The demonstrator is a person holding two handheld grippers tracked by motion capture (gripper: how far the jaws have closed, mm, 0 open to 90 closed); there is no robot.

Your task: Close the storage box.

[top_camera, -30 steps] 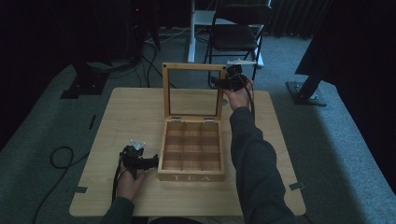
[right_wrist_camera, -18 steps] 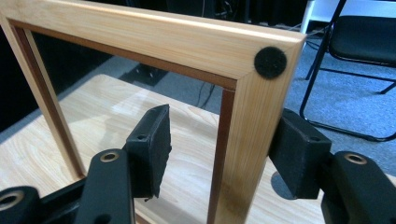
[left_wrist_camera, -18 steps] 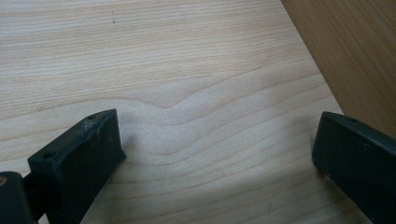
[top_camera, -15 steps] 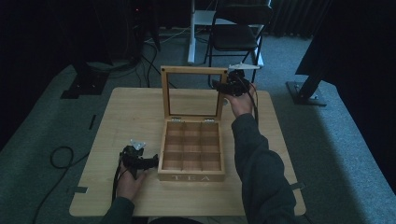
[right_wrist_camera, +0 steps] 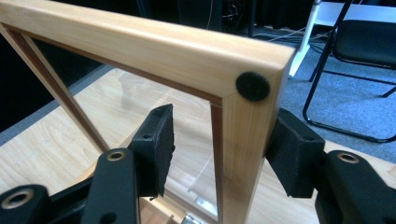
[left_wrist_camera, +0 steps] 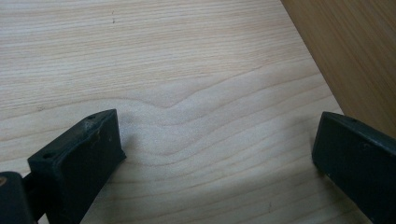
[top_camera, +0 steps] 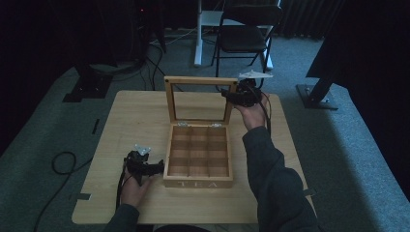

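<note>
A wooden tea box [top_camera: 198, 184] with divided compartments sits mid-table, its glass-paned lid [top_camera: 198, 81] raised. My right gripper [top_camera: 231, 97] is at the lid's upper right corner. In the right gripper view the lid's side rail [right_wrist_camera: 245, 154] stands between the jaws of that gripper [right_wrist_camera: 224, 149]. The right pad lies against the rail, while a gap remains at the left pad [right_wrist_camera: 161, 144]. These jaws have just been closing. A black felt dot [right_wrist_camera: 252, 87] marks the corner. My left gripper [top_camera: 157, 167] rests open on the table beside the box's left wall [left_wrist_camera: 359, 51], nothing between its jaws [left_wrist_camera: 219, 154].
The light wooden table [top_camera: 135, 116] has bare surface left and right of the box. Behind it stand a black folding chair [top_camera: 246, 36] and dark stands on grey carpet. A cable [top_camera: 60, 166] loops on the floor at the left.
My right hand has moved toward me at the lid's corner, and the lid's top edge has come with it, so the lid looks shorter. The left gripper has stayed still.
</note>
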